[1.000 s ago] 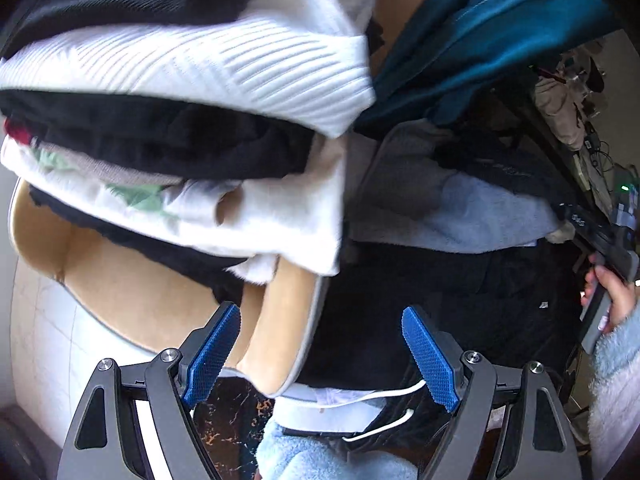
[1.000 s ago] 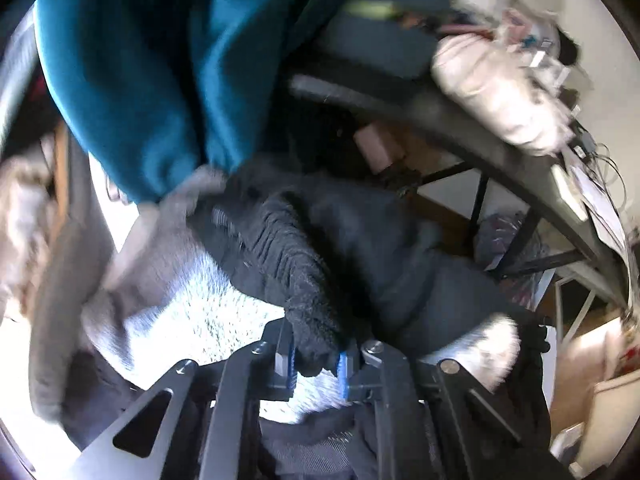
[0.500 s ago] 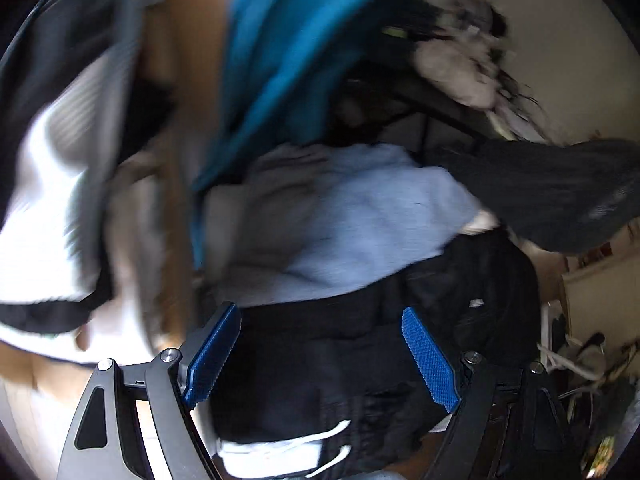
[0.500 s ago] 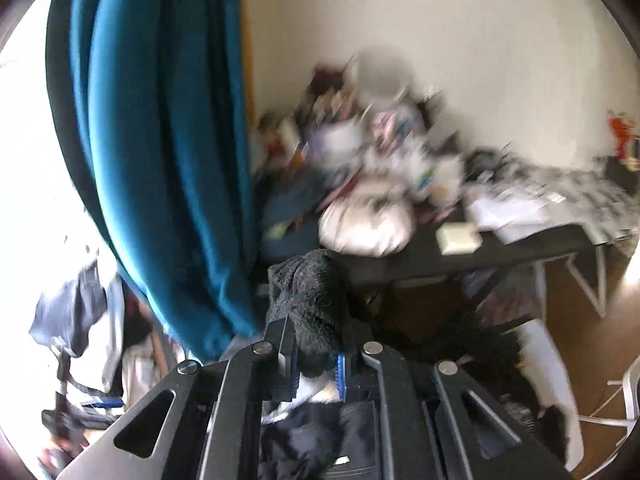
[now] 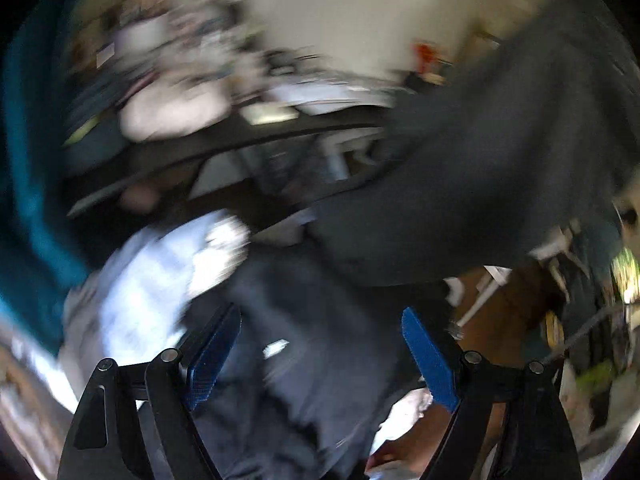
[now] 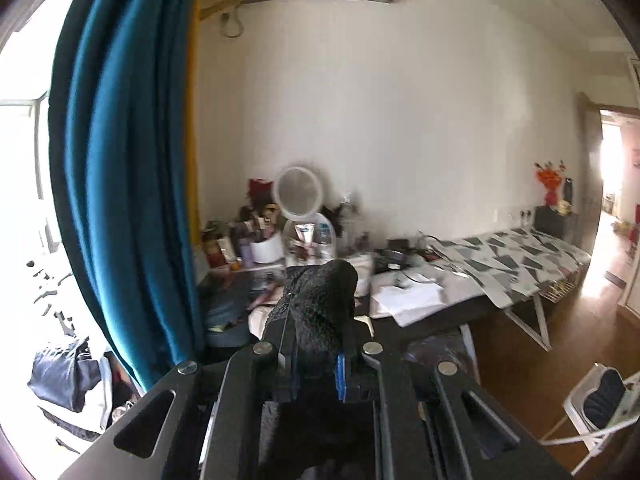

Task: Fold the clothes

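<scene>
Right gripper (image 6: 316,364) clenched on black knit garment (image 6: 320,304), bunched tuft standing above jaws, held high facing cluttered desk (image 6: 440,312). Left gripper (image 5: 320,352) released, nothing between pads, over clothes pile (image 5: 280,320) — view blurred. Dark cloth (image 5: 500,184) hangs at right.

Risk: one-point pinch — garment may slip or trail into desk-edge clutter. Teal curtain (image 6: 120,160) crowds left; open floor right.

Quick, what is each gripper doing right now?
Left gripper: open, holding nothing.
Right gripper: closed on a black knit garment.
</scene>
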`<state>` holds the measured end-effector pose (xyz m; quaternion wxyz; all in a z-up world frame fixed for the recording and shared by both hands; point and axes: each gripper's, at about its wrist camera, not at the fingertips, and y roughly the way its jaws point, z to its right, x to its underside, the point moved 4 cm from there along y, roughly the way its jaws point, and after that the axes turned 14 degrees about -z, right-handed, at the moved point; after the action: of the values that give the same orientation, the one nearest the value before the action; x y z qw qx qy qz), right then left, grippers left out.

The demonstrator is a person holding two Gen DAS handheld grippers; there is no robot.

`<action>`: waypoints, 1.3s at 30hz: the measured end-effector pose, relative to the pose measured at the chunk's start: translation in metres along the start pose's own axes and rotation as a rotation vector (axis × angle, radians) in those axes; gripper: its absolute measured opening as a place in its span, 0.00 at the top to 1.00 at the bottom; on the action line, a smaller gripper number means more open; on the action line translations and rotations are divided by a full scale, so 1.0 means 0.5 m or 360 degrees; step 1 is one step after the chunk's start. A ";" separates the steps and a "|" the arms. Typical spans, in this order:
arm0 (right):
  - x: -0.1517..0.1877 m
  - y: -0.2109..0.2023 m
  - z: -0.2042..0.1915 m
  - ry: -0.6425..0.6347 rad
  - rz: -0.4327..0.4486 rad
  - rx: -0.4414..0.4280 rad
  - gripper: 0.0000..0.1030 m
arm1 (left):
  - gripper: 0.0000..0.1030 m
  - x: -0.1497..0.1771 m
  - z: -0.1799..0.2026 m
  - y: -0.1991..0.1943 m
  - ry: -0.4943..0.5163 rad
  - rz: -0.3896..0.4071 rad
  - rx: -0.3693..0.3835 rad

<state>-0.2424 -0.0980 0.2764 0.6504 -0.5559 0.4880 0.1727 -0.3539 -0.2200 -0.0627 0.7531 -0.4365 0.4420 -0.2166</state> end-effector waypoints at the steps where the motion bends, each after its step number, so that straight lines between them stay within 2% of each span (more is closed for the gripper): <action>1: 0.003 -0.007 0.025 0.0012 -0.0005 0.0001 0.89 | 0.19 -0.007 0.049 0.006 0.0100 0.0031 -0.0046; 3: 0.010 -0.025 0.072 0.0030 -0.0008 -0.0009 0.89 | 0.19 -0.021 0.147 0.019 0.0295 0.0095 -0.0147; 8: 0.022 -0.084 0.190 0.0010 0.0028 -0.0138 0.89 | 0.19 -0.077 0.386 0.100 0.0680 0.0293 -0.0563; 10: 0.021 -0.112 0.241 -0.0019 0.0043 -0.0206 0.89 | 0.19 -0.116 0.473 0.136 0.0746 0.0361 -0.0767; 12: 0.015 -0.143 0.300 -0.0065 0.0050 -0.0254 0.89 | 0.19 -0.167 0.538 0.164 0.0674 0.0409 -0.0840; 15: 0.006 -0.182 0.378 -0.0122 0.0036 -0.0252 0.89 | 0.30 -0.240 0.599 0.175 0.0488 0.0440 -0.0681; 16: 0.003 -0.195 0.407 -0.0138 0.0027 -0.0239 0.89 | 0.50 -0.257 0.607 0.174 0.0426 0.0430 -0.0639; 17: 0.000 -0.205 0.435 -0.0152 0.0019 -0.0219 0.89 | 0.80 -0.273 0.616 0.173 0.0365 0.0420 -0.0597; 18: -0.002 -0.215 0.467 -0.0156 0.0012 -0.0193 0.89 | 0.92 -0.290 0.624 0.172 0.0304 0.0410 -0.0554; 21: 0.002 -0.230 0.567 -0.0099 -0.0011 -0.0136 0.89 | 0.95 -0.339 0.648 0.167 0.0128 0.0386 -0.0424; 27: 0.042 -0.195 0.789 0.0172 -0.0073 0.0000 0.88 | 0.96 -0.411 0.648 0.110 -0.0055 0.0509 -0.0116; 31: 0.069 -0.125 0.901 0.0225 -0.0205 0.0061 0.88 | 0.96 -0.477 0.651 0.107 -0.0109 0.0588 -0.0091; 33: 0.064 -0.088 0.931 0.0192 -0.0258 0.0055 0.88 | 0.96 -0.510 0.660 0.109 -0.0086 0.0612 -0.0155; 35: 0.048 -0.047 0.949 0.0141 -0.0305 0.0020 0.88 | 0.96 -0.526 0.671 0.114 -0.0100 0.0584 -0.0184; 39: 0.018 0.035 0.962 0.0033 -0.0370 -0.0080 0.88 | 0.96 -0.548 0.643 0.166 -0.0292 0.0430 -0.0277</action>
<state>-0.0386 0.3339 0.2139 0.6468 -0.6267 0.4223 0.1026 -0.2250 0.1686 0.0707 0.7719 -0.4546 0.4431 -0.0337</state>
